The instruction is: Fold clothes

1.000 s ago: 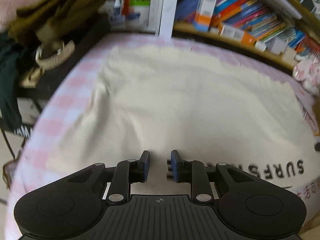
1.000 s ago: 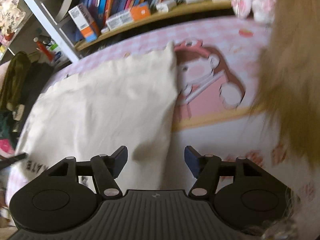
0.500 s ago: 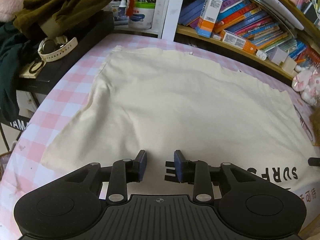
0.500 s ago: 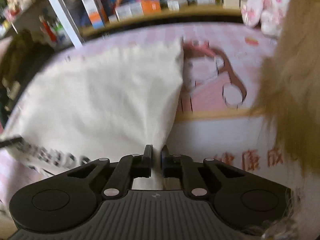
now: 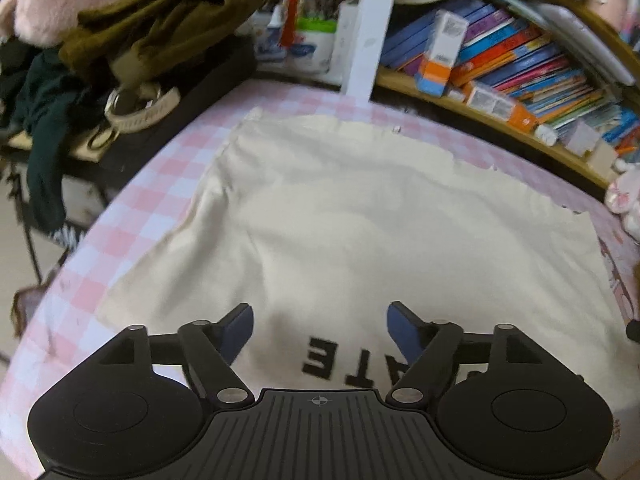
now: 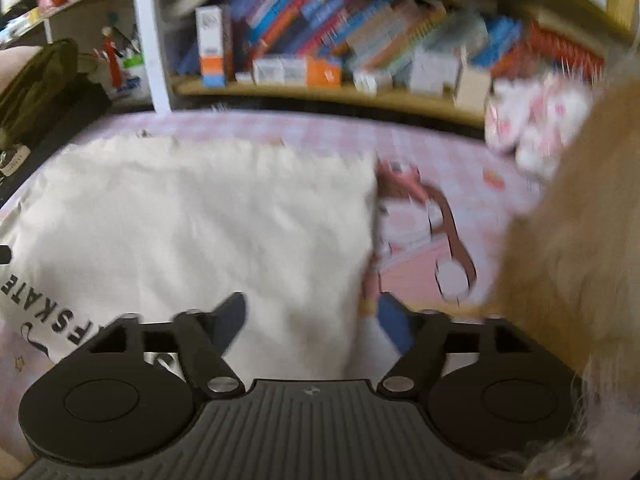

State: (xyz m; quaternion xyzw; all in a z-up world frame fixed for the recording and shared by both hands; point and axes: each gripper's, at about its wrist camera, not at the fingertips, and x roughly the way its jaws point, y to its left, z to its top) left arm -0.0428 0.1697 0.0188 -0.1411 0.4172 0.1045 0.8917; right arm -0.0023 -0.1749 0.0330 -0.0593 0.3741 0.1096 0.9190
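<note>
A cream garment (image 5: 360,220) with black printed letters lies spread flat on a pink checked bedcover (image 5: 132,216). In the left wrist view my left gripper (image 5: 320,330) hovers open over the garment's near part, just above the letters, with nothing between its blue pads. In the blurred right wrist view the same cream garment (image 6: 208,220) fills the left half, and my right gripper (image 6: 310,322) stands open over its right edge, empty. Black lettering shows at the garment's lower left corner (image 6: 44,312).
A bookshelf (image 5: 500,72) full of books runs along the bed's far side. Dark and olive clothes (image 5: 152,28) are piled on a black stand at the left. A tan furry thing (image 6: 572,248) and pink plush toys (image 6: 536,128) sit at the right.
Both grippers opened wide; the right one had been shut on the garment's edge half a second ago and has let it go. The left gripper drew back, so the printed letters show between its fingers.
</note>
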